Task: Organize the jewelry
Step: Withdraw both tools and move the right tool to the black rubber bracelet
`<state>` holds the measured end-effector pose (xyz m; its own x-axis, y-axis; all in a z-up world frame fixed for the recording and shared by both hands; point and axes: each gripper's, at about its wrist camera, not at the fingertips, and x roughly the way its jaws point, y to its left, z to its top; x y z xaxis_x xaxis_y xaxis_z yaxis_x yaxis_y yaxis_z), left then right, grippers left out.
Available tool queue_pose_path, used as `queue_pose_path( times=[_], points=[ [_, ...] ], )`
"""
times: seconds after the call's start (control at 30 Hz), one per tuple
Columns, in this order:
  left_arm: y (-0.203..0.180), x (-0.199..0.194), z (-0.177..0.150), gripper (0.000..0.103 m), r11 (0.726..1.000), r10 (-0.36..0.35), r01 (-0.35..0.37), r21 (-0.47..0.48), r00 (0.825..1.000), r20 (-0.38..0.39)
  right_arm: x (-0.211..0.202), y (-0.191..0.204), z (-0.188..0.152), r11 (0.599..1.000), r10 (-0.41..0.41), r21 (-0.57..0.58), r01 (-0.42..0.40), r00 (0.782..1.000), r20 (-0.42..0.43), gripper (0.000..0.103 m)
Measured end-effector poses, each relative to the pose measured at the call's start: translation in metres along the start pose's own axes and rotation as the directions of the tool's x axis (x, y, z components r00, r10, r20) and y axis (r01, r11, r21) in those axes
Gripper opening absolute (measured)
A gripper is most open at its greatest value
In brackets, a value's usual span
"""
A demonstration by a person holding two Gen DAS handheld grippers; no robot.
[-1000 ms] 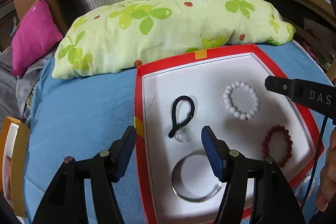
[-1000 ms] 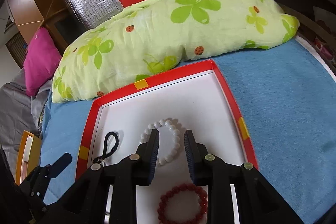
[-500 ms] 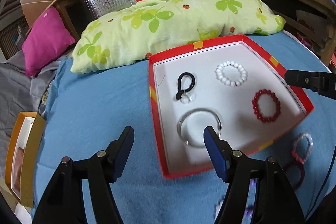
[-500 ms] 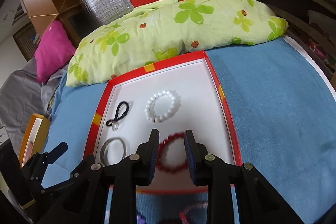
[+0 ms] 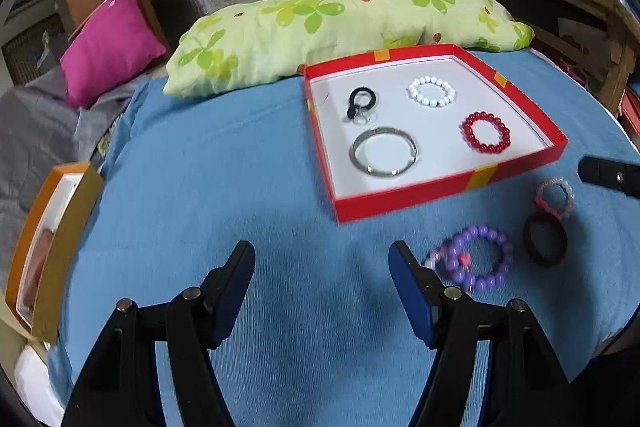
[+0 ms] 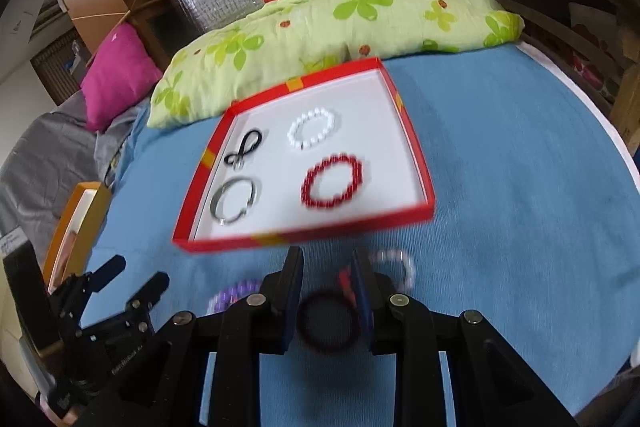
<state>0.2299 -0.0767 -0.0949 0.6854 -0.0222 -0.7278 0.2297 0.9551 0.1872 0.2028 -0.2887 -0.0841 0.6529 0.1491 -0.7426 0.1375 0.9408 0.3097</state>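
Hovering over the blue bedspread (image 5: 240, 187), the left gripper (image 5: 322, 259) gapes wide and empty, having just opened further. The right gripper (image 6: 326, 267) stands narrowly parted, gripping nothing, above a dark bracelet (image 6: 328, 323) lying outside the red box (image 5: 400, 195).

A bed with a blue cover (image 5: 248, 155) carries a red tray (image 5: 400, 197), a green pillow (image 5: 320, 27) behind it, and an orange box (image 5: 60, 247) at its left edge. Before the tray lie a purple bracelet (image 5: 476, 259), a dark band (image 5: 546, 239) and a pink bracelet (image 5: 556, 195).
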Motion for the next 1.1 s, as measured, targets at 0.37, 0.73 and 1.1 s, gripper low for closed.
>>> queue_pose_path(
  times=[0.37, 0.73, 1.1],
  points=[
    [-0.008, 0.002, -0.021, 0.07, 0.999, -0.031, 0.031, -0.009, 0.998, -0.05, 0.0, 0.009, -0.026, 0.999, -0.012, -0.042, 0.01, 0.999, -0.045, 0.027],
    [-0.015, 0.007, -0.014, 0.07, 0.999, -0.043, 0.043, 0.004, 0.998, -0.054, 0.013, 0.016, -0.023, 0.999, -0.006, -0.05, 0.001, 0.996, -0.093, 0.027],
    [-0.022, 0.008, -0.011, 0.07, 0.999, -0.05, 0.051, 0.015, 0.998, -0.048, 0.014, 0.012, -0.022, 0.999, -0.017, -0.047, 0.012, 0.995, -0.098, 0.027]
  ],
)
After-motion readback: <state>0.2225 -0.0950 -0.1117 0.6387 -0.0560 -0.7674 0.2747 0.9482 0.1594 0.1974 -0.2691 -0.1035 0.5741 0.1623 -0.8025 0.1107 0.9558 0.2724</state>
